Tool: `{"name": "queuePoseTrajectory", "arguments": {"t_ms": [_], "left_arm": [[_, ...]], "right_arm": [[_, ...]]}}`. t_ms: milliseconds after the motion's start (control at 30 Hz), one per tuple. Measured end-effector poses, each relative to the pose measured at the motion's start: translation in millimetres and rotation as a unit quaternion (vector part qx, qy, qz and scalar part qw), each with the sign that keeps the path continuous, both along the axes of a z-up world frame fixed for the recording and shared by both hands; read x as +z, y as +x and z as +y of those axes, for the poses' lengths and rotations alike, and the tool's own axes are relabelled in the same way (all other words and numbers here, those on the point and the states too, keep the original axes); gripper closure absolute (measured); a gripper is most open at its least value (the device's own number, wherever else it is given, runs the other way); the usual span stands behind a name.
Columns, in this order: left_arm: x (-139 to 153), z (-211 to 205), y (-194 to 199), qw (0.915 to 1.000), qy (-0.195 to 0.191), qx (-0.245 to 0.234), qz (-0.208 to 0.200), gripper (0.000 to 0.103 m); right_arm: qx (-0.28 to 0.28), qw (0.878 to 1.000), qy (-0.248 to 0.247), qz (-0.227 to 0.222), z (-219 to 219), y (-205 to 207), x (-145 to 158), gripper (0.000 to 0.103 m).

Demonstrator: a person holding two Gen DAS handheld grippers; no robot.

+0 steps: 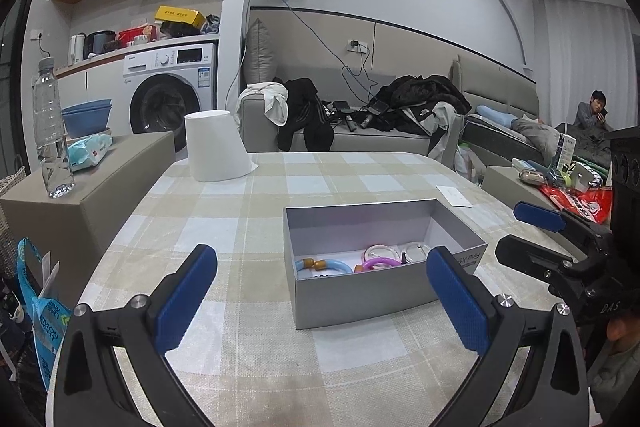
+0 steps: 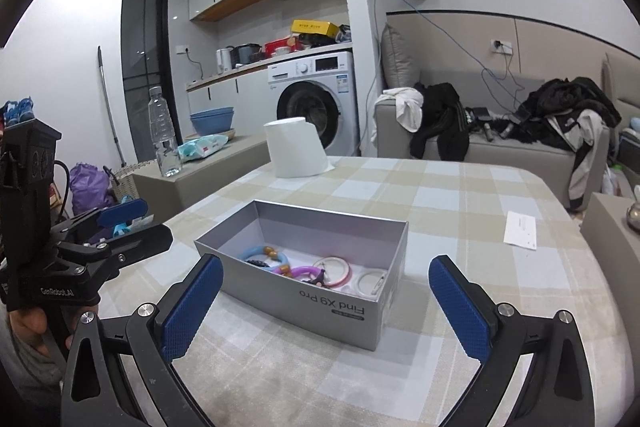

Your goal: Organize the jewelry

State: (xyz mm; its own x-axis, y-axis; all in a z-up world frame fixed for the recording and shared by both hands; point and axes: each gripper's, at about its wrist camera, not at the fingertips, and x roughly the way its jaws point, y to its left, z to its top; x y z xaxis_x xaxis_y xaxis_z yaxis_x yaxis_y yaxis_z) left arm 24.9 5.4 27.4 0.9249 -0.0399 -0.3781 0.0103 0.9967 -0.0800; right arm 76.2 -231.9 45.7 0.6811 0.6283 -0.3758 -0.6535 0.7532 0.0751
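A grey open box (image 1: 352,297) (image 2: 320,307) sits on the checked tablecloth. Inside lie several bracelets: a light blue one with orange beads (image 1: 324,264) (image 2: 264,254), a purple one (image 1: 378,263) (image 2: 302,271), a pink one (image 2: 333,270) and a clear white one (image 1: 416,251) (image 2: 370,283). My left gripper (image 1: 322,293) is open and empty, just in front of the box. My right gripper (image 2: 326,301) is open and empty, its fingers either side of the box's near corner. Each gripper shows in the other's view, the right one (image 1: 532,235) and the left one (image 2: 128,223).
A white paper roll (image 1: 214,151) (image 2: 296,149) stands at the table's far side. A white card (image 1: 454,195) (image 2: 520,230) lies right of the box. A water bottle (image 1: 50,127) (image 2: 163,131) stands on a low cabinet at left. A sofa with clothes is behind.
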Motion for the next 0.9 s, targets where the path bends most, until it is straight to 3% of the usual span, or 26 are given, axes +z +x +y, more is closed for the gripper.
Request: {"name": "queuePoseTrajectory", "arguments": {"t_ms": [433, 900], "left_arm": [[-4.2, -4.9, -0.8, 0.9998, 0.019, 0.004, 0.001, 0.001], [-5.4, -3.0, 1.7, 0.9999, 0.012, 0.006, 0.011, 0.001]], "right_arm": [[0.012, 0.999, -0.003, -0.034, 0.8, -12.9, 1.3, 0.000], [0.012, 1.000, -0.003, -0.024, 0.5, -8.5, 0.5, 0.000]]}}
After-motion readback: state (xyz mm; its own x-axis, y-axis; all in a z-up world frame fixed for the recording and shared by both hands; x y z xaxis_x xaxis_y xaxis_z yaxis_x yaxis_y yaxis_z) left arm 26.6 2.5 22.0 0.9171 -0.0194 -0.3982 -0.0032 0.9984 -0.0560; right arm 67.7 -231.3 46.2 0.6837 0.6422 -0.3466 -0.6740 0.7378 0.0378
